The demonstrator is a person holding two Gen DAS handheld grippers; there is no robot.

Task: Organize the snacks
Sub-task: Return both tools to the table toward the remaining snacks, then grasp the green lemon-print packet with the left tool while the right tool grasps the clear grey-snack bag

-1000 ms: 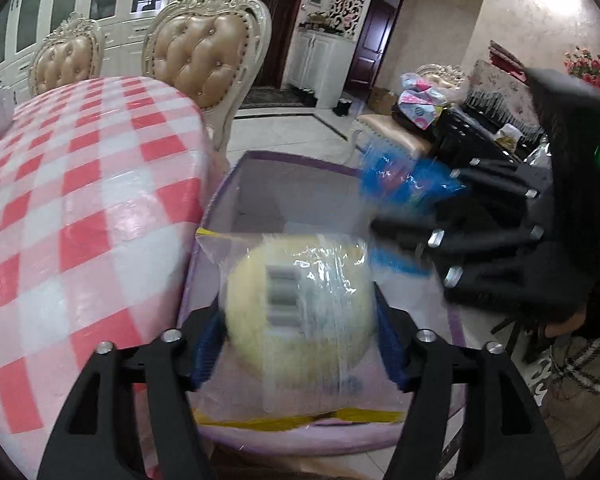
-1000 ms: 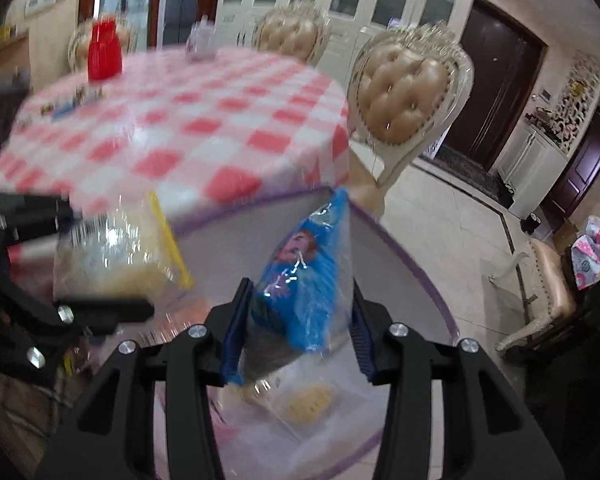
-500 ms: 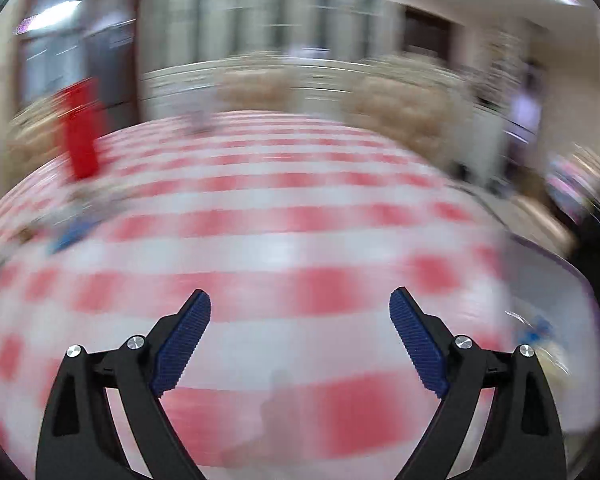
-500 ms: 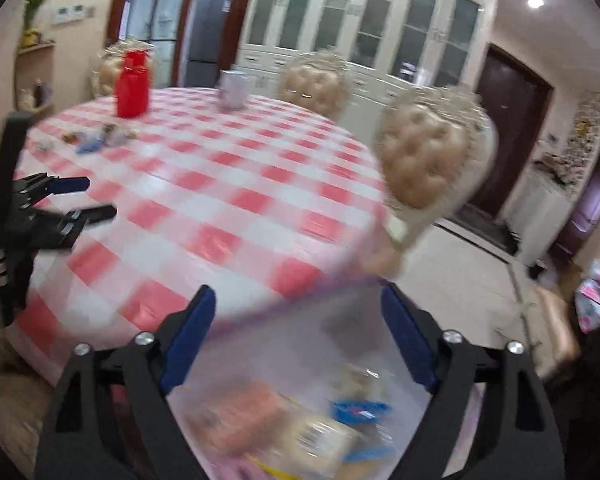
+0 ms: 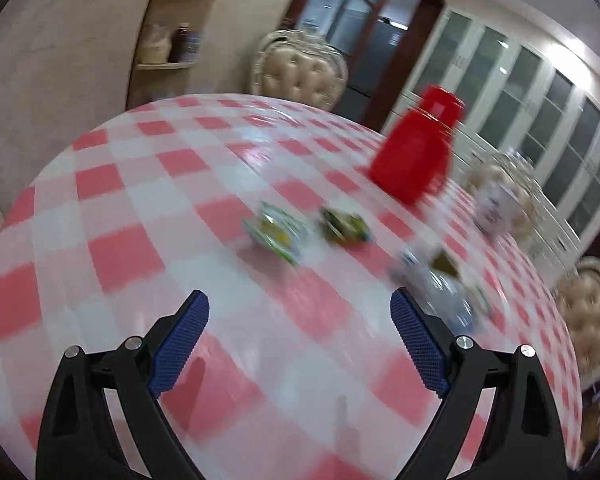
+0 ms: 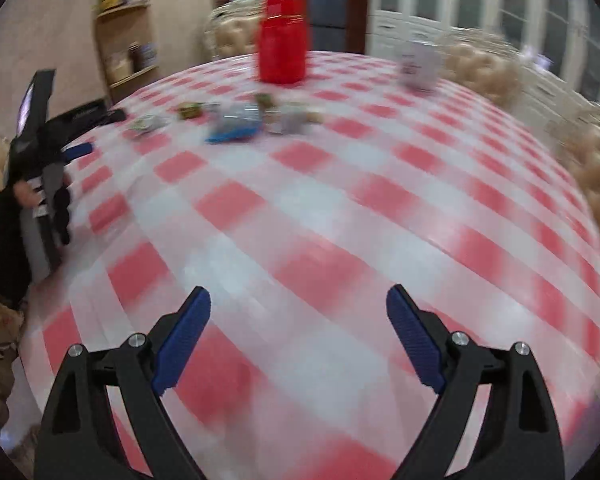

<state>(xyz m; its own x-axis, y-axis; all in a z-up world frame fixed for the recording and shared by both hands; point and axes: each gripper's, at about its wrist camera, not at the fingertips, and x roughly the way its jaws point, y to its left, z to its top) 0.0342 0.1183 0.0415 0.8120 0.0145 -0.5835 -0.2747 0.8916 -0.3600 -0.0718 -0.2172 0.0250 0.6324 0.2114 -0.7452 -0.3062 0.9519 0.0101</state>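
Left gripper [image 5: 299, 312] and right gripper [image 6: 298, 307] both gaping wide, jaws just opened, nothing between; small blurred snack packets [image 5: 278, 232] lying mid-frame on red-white checked tablecloth [image 5: 120, 248].

snack packets [image 5: 312, 232] motion-blurred, labels unreadable | white cup [image 6: 418, 65] smeared | chairs [image 6: 596, 168] cut by edge

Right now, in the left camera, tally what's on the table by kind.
Red jug: 1
White mug: 1
Green snack packets: 2
Blurred packets at right: too smeared to count
Total countable: 4
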